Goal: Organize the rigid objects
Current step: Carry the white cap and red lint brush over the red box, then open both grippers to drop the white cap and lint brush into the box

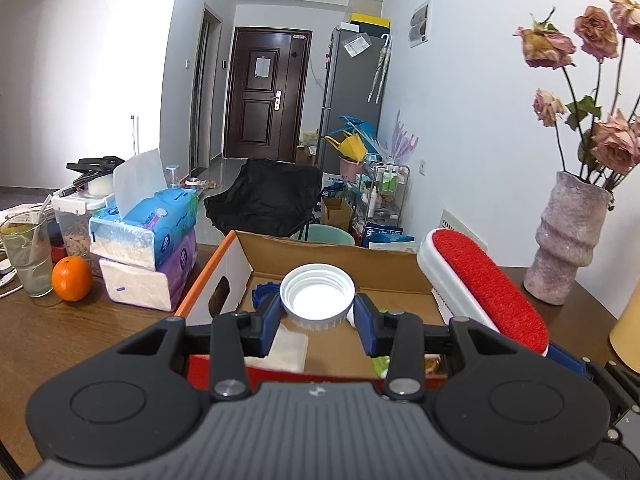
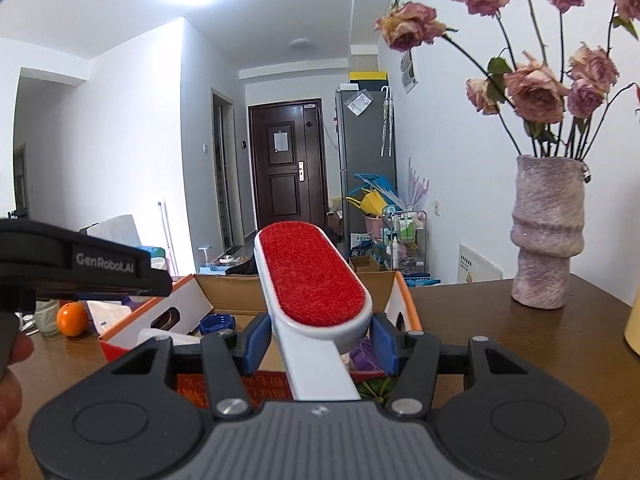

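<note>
My left gripper (image 1: 317, 318) is shut on a white screw lid (image 1: 317, 295), held hollow side up above an open cardboard box (image 1: 336, 252) with orange edges. A blue lid (image 1: 262, 293) lies inside the box. My right gripper (image 2: 318, 342) is shut on a white lint brush with a red pad (image 2: 310, 276), gripping it where the head meets the handle; the brush points forward over the same cardboard box (image 2: 224, 284). In the left wrist view the lint brush (image 1: 486, 284) slants over the box's right side. The blue lid (image 2: 217, 323) also shows in the right wrist view.
On the brown table (image 1: 60, 328) at the left stand stacked tissue packs (image 1: 148, 240), an orange (image 1: 72, 278), a glass (image 1: 26, 256) and a plastic container (image 1: 74, 216). A pink vase of dried roses (image 1: 566, 240) stands at the right. A yellow object (image 1: 628, 332) sits at the far right edge.
</note>
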Available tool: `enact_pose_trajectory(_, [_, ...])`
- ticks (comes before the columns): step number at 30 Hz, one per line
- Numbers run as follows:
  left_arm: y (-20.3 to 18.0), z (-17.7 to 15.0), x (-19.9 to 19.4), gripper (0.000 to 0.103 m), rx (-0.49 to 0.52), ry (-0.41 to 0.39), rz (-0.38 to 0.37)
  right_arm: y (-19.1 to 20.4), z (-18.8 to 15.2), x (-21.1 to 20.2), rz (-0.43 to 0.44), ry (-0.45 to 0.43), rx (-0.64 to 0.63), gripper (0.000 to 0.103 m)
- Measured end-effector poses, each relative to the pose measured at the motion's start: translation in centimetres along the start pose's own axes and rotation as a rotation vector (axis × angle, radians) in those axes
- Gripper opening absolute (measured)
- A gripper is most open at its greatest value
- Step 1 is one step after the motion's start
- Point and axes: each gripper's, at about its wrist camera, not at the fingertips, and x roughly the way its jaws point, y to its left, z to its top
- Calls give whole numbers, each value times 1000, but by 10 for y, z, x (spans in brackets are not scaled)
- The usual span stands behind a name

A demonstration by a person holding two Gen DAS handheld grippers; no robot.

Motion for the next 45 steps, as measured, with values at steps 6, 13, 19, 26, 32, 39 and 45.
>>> enact_pose_trajectory(6, [2, 8, 25, 40, -5, 7, 14, 1, 4, 28, 8, 4, 4, 53])
enact_pose_trajectory(13, [2, 17, 54, 40, 0, 13, 22, 1, 10, 63, 17, 12, -6, 53])
enact_pose_trajectory(19, [6, 23, 77, 40, -6, 24, 41, 0, 15, 89, 42, 18, -12, 53])
enact_pose_trajectory(26, [10, 26, 95, 40, -1, 35, 63, 2, 18, 110, 59, 20, -45, 53])
enact_pose_trajectory(32, [16, 26, 110, 41, 14, 74, 67, 4, 18, 122, 46, 38, -73, 54])
enact_pose_trajectory(39, [19, 24, 101, 95, 54, 35, 87, -3, 18, 118, -10, 45, -51, 101])
enact_pose_trajectory(45, [24, 25, 91, 103, 53, 11, 91, -11, 21, 115, -58, 38, -21, 103])
